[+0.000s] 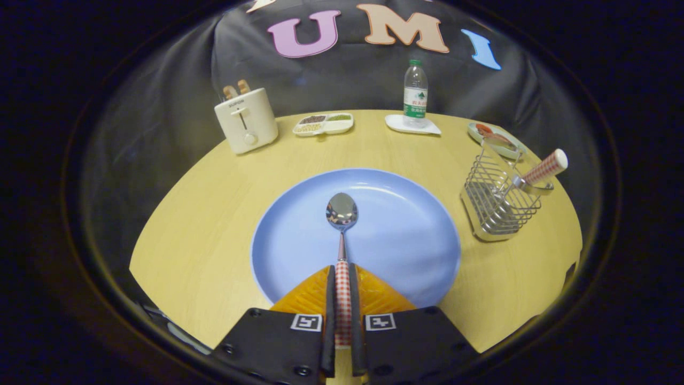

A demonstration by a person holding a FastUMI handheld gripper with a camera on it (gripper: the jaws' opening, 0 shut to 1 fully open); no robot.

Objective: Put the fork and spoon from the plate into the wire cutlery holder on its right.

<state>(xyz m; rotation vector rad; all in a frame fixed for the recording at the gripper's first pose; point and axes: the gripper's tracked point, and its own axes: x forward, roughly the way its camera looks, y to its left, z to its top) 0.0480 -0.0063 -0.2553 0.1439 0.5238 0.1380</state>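
1. We judge the task about half done: one checked-handled utensil, likely the fork [542, 170], already leans in the wire cutlery holder [499, 200], ahead and right of our claw [342, 315].
2. Our claw grips the spoon [342, 235] by its handle, bowl over the plate [406, 235].
3. Left: carrying it right into the holder.

The gripper [342, 278] has black screwed plates with square white markers, ribbed orange wedges, and thin black fingers [329, 299]
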